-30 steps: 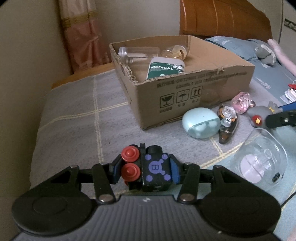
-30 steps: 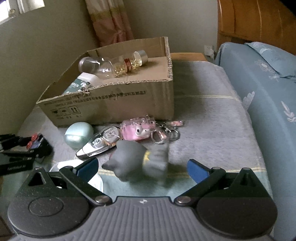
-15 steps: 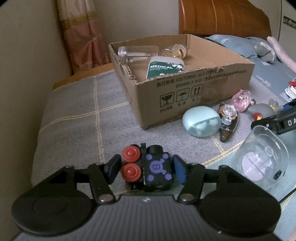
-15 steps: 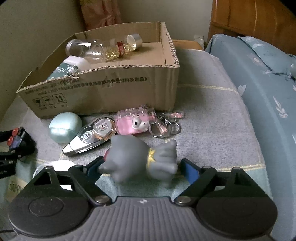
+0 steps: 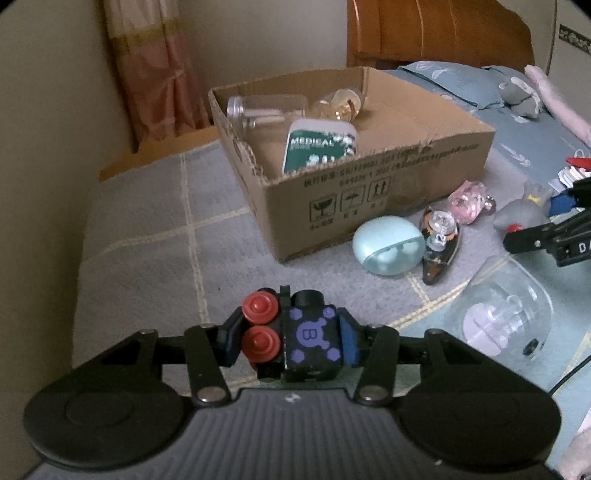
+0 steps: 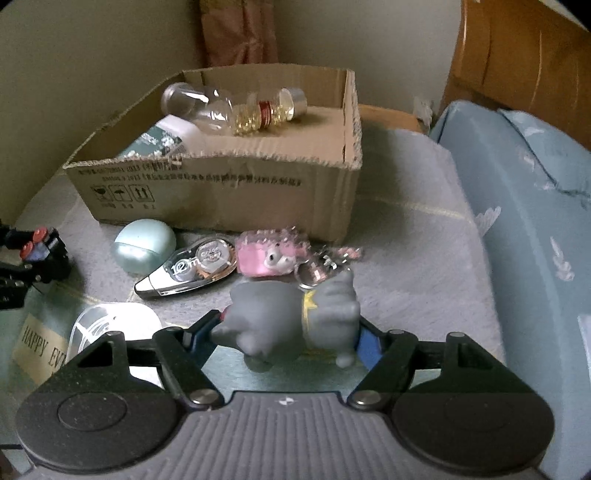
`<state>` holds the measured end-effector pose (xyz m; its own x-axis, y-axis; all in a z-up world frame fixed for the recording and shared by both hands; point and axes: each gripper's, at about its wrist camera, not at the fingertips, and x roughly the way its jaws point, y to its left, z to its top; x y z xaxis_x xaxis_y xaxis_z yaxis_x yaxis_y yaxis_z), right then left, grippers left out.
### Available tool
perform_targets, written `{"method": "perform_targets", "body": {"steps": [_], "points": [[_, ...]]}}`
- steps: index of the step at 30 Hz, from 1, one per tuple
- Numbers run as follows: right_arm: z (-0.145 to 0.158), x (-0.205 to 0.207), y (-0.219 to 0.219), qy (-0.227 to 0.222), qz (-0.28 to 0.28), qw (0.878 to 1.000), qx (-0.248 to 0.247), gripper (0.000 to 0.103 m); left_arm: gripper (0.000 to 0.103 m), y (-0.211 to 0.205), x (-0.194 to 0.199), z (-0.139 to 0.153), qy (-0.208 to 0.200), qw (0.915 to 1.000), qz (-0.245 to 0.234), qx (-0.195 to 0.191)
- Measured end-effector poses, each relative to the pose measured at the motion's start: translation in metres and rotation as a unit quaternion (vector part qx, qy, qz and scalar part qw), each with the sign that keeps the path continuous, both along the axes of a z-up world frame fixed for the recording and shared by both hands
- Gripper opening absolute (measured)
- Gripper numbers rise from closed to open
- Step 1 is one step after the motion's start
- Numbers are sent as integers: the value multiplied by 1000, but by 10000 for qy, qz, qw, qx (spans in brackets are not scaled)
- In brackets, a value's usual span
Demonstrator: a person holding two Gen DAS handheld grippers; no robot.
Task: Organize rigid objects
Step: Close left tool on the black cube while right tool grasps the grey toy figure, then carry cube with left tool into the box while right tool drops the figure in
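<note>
A grey blanket with pale yellow check lines covers the bed and carries everything here. In the left wrist view it fills the middle and left of the frame; a beige wall runs down the left edge, a pink curtain hangs at upper left, and a wooden headboard stands at upper right above a blue patterned quilt. In the right wrist view the same quilt lies along the right edge.

An open cardboard box sits on the blanket at upper centre, holding a clear jar, a glass bottle and a green and white bottle. In front of the box, on the blanket, lie a pale blue case, a tape dispenser just beside it and a pink keychain. A clear plastic dome rests at lower right.

The left claw, low in its frame, pinches a black cube toy with red buttons and purple marks, its blue pads pressed on both sides.

The right claw has just been closing around a grey toy animal with a yellow collar; the toy lies between the pads at lower centre of the right wrist view, and both pads appear to press on it. A card printed with "HAPPY" shows at lower left.
</note>
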<state>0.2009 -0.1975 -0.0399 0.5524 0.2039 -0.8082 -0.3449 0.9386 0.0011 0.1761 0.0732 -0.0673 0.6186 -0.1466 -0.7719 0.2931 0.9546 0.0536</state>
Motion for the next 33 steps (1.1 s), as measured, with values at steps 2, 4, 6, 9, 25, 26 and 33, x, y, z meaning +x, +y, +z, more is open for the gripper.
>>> {"method": "perform_targets", "body": {"steps": [2, 4, 6, 9, 25, 26, 33], "points": [[7, -1, -3, -76, 130, 9999, -50, 79, 50, 0, -2, 7, 9, 10000, -8, -23], [13, -1, -5, -137, 230, 9996, -97, 79, 50, -1, -3, 13, 18, 10000, -25, -44], [20, -1, -7, -203, 347, 9991, -98, 79, 50, -3, -5, 19, 14, 10000, -41, -39], [32, -1, -11, -276, 516, 9983, -45, 79, 50, -6, -7, 29, -15, 10000, -68, 22], [99, 52, 19, -1014, 1282, 9863, 222, 79, 50, -15, 10, 80, -454, 9985, -292, 39], [100, 57, 24, -1026, 1300, 9860, 208, 79, 50, -16, 14, 82, -482, 9983, -314, 53], [96, 85, 49, -928, 1479, 9846, 100, 80, 50, -15, 31, 86, -552, 9977, -337, 181]]}}
